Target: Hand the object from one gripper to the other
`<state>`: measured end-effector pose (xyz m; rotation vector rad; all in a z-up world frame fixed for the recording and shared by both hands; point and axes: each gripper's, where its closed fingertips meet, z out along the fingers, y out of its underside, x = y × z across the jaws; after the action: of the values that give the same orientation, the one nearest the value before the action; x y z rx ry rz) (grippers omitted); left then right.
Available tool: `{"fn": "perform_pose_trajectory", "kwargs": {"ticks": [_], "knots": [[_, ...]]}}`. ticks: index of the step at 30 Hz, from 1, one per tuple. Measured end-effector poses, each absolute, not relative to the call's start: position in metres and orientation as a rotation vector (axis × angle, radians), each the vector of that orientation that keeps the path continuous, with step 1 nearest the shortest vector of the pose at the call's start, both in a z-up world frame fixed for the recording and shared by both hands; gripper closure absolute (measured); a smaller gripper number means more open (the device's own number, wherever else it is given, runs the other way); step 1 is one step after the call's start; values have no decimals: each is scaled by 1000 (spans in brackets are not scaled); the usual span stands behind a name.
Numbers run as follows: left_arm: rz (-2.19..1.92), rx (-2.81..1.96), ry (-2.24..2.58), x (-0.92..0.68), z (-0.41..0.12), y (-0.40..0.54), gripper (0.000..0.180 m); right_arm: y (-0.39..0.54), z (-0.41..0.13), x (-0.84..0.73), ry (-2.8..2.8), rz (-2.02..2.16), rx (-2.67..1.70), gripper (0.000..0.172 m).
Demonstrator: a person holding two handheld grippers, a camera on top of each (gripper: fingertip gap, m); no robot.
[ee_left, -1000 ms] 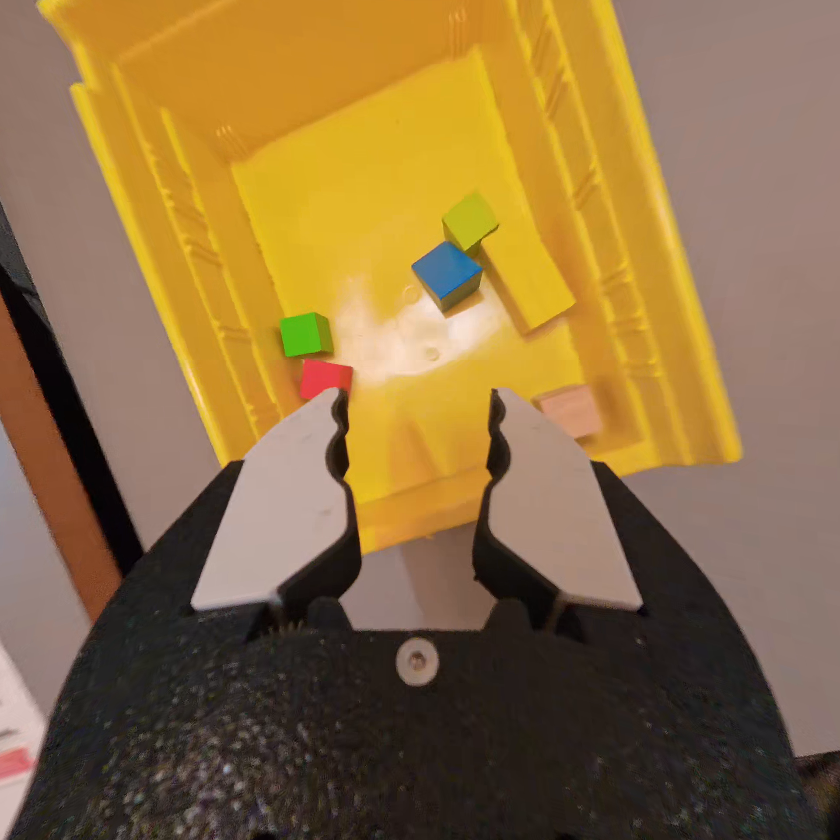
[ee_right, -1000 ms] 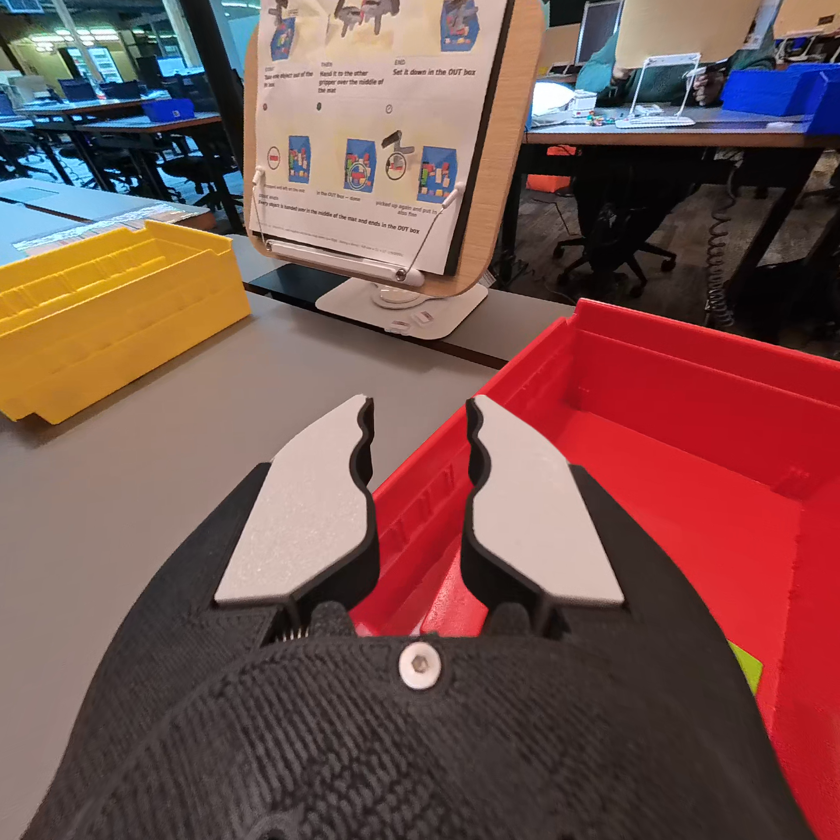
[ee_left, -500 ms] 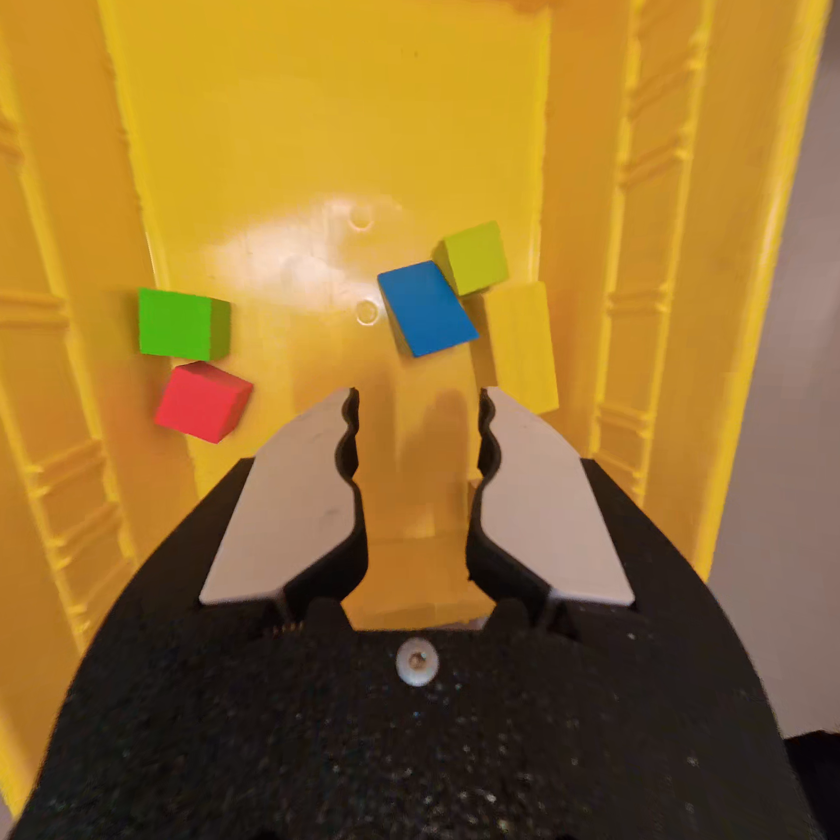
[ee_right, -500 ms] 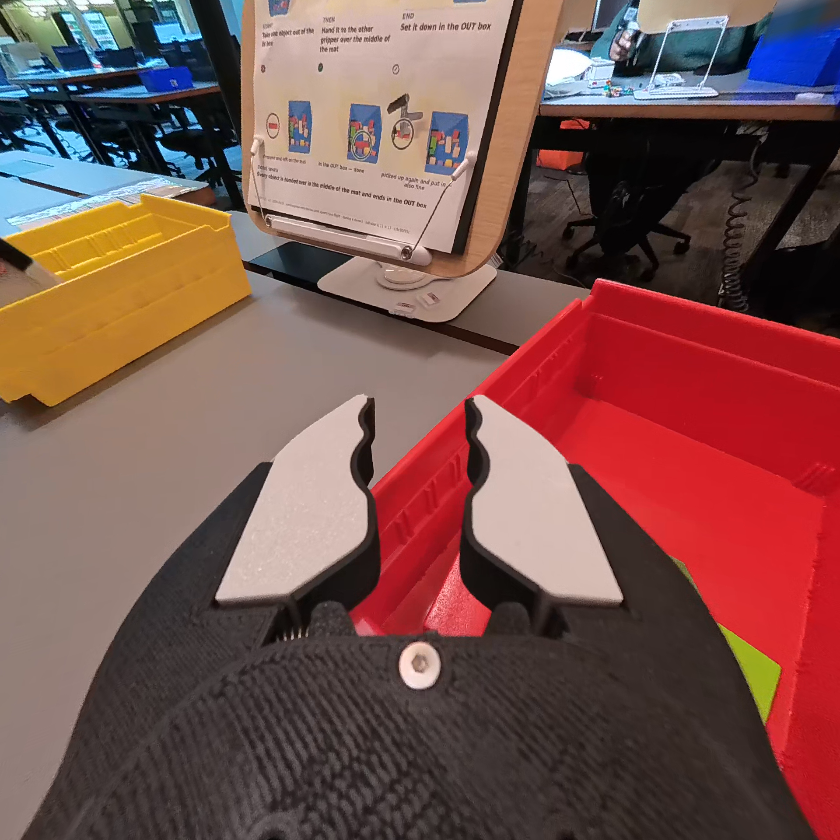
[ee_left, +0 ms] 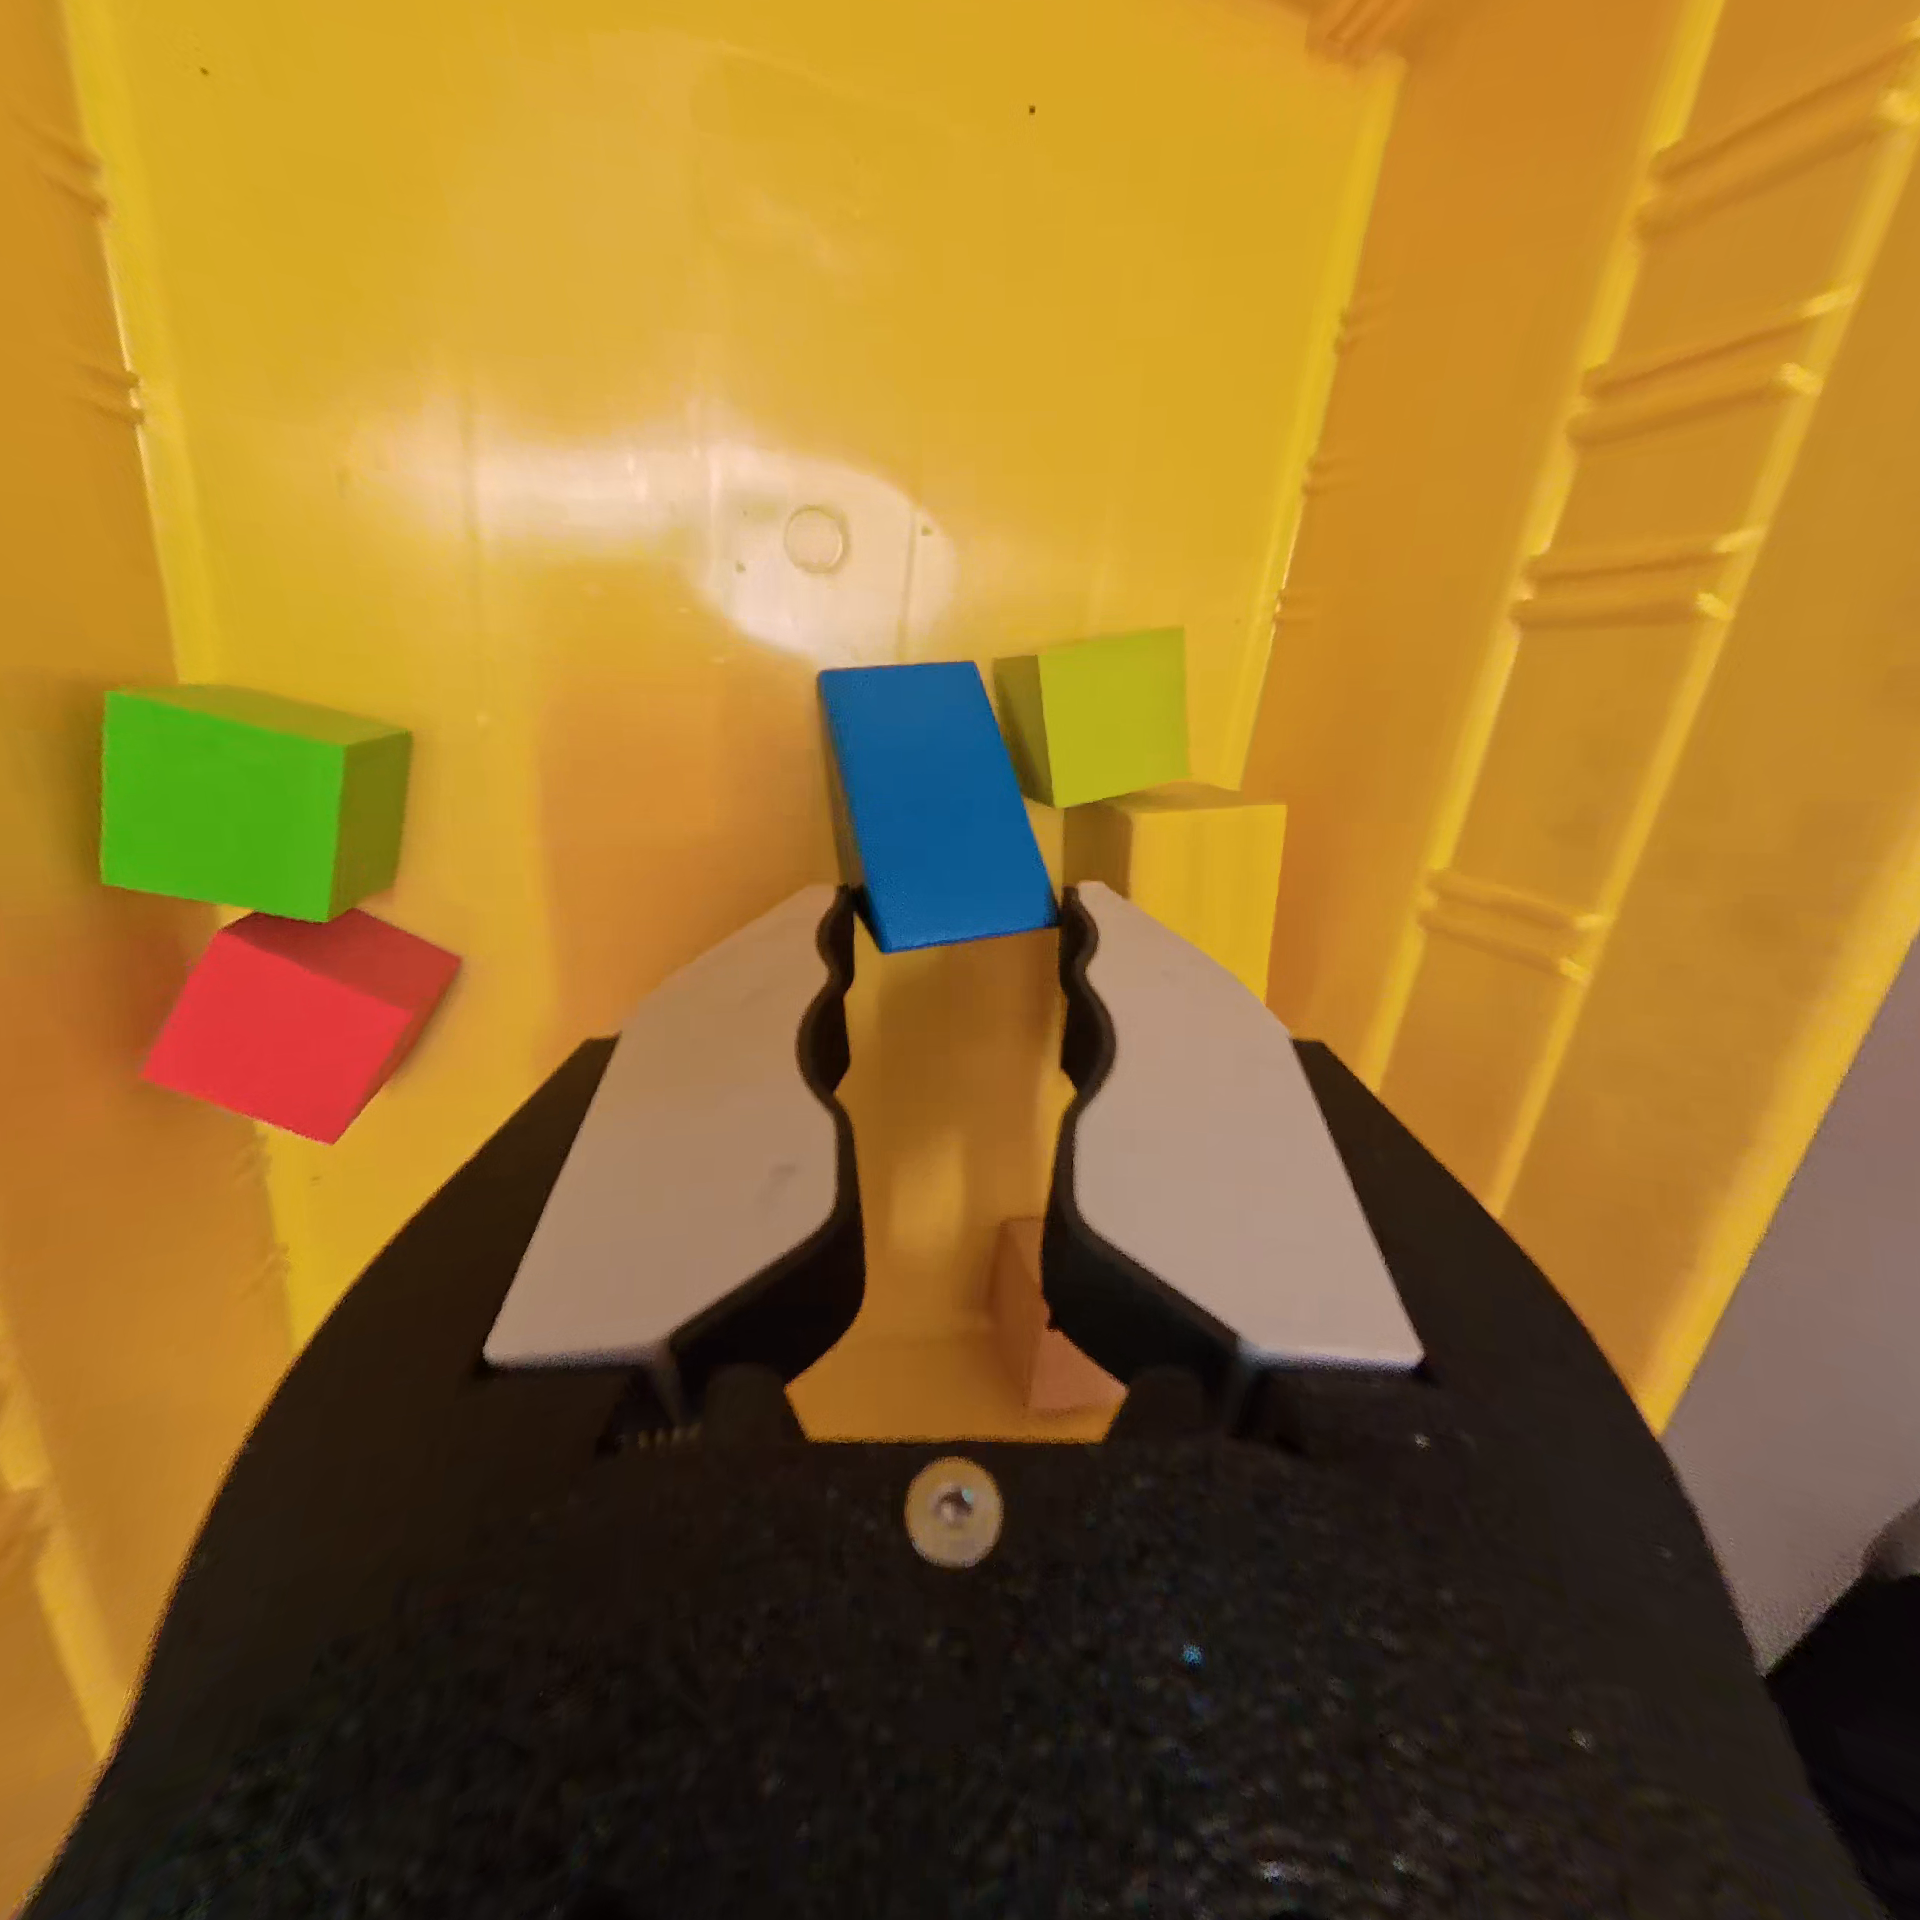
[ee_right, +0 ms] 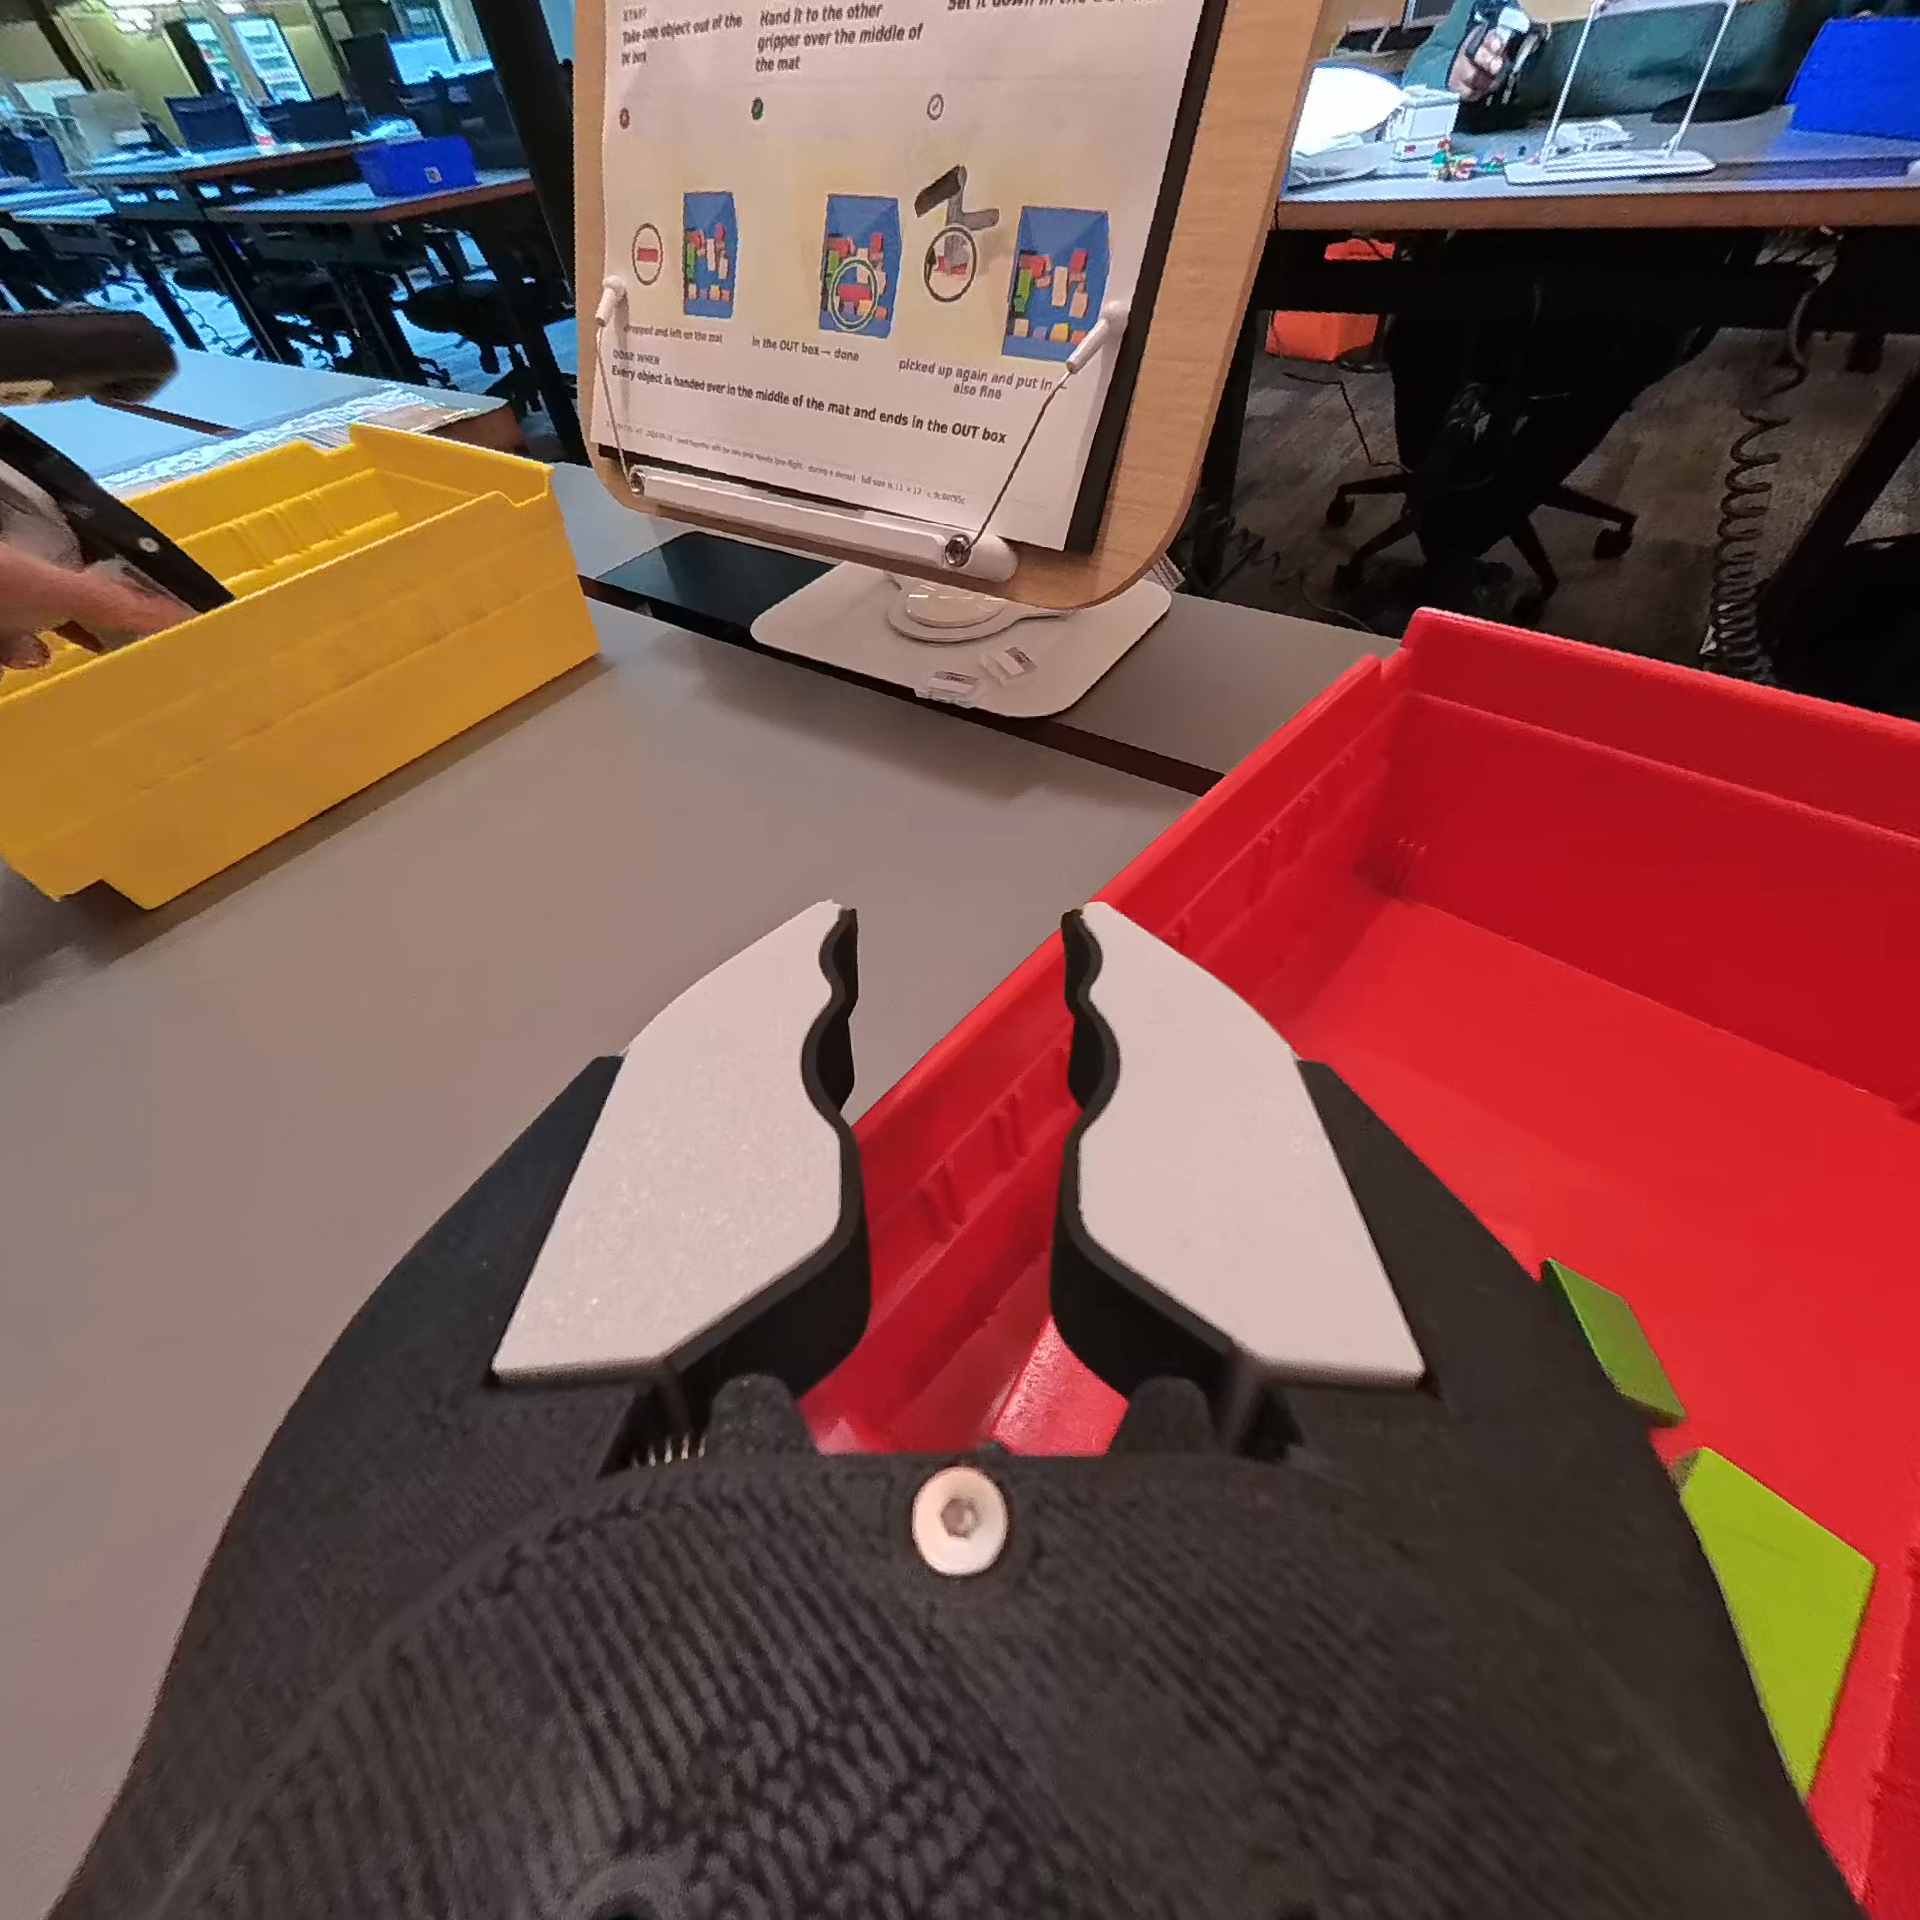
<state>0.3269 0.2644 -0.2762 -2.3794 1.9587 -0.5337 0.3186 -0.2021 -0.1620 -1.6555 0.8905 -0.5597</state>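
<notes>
Blue block point(ee_left: 935, 800) is lying in the yellow bin point(ee_left: 1558, 623), and I am bringing the left gripper point(ee_left: 956, 914) around it, fingers apart, not pressing; I should centre first. Right gripper point(ee_right: 961, 935) is waiting, fingers apart.

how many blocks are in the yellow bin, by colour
Blocks visible in the yellow plastic bin, left wrist view:
bright green block: 1
red block: 1
blue block: 1
lime green block: 1
yellow block: 1
tan wooden block, mostly hidden behind the gripper: 1
Total: 6
</notes>
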Motion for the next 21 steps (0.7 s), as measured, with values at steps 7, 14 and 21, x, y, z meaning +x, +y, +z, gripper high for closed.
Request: {"fn": "perform_pose_trajectory", "kwargs": {"ticks": [7, 14, 21], "knots": [[-443, -2112, 2121, 323, -272, 274, 145, -198, -163, 317, 885, -534, -1655, 134], [-1010, -1585, 2128, 295, -168, 229, 145, -157, -149, 299, 736, -421, -1650, 131], [-1910, -684, 2225, 208, -68, 68, 146, -62, -105, 223, 303, 10, -1483, 116]]}}
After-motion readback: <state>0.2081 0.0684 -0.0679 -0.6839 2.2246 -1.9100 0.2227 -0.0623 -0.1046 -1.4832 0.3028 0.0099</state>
